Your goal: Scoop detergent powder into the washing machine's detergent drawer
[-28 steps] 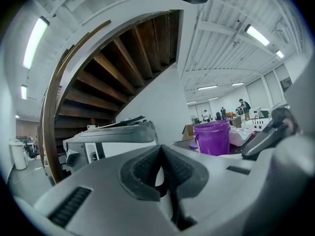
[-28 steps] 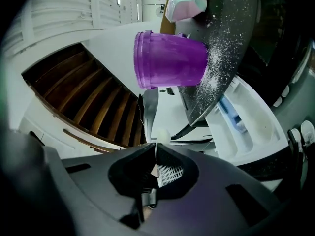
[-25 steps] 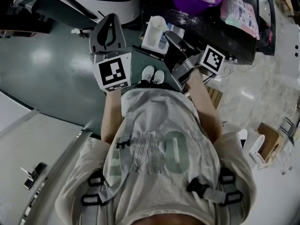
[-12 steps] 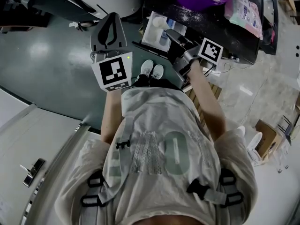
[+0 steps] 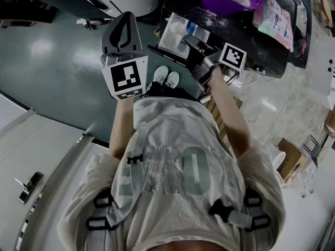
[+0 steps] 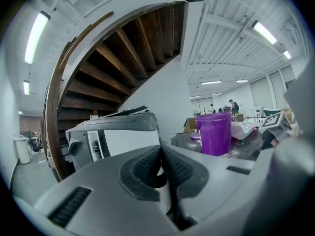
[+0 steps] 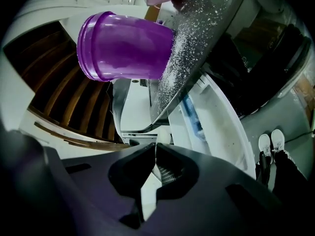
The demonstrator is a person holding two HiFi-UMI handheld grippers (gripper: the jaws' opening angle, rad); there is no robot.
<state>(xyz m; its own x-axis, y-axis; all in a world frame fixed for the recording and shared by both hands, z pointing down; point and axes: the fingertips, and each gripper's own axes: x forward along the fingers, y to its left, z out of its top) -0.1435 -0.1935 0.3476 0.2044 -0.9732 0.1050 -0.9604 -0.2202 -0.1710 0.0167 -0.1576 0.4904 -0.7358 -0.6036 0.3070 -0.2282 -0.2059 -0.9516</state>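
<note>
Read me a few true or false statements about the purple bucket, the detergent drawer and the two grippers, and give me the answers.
1. The purple bucket stands on the dark counter. True.
2. The counter is free of powder. False: white powder is scattered over it next to the bucket.
3. The detergent drawer is pushed shut. False: it is pulled out and open.
4. The left gripper has its jaws together. True.
5. The right gripper is reaching into the bucket. False: it is held by the open drawer, apart from the bucket.
</note>
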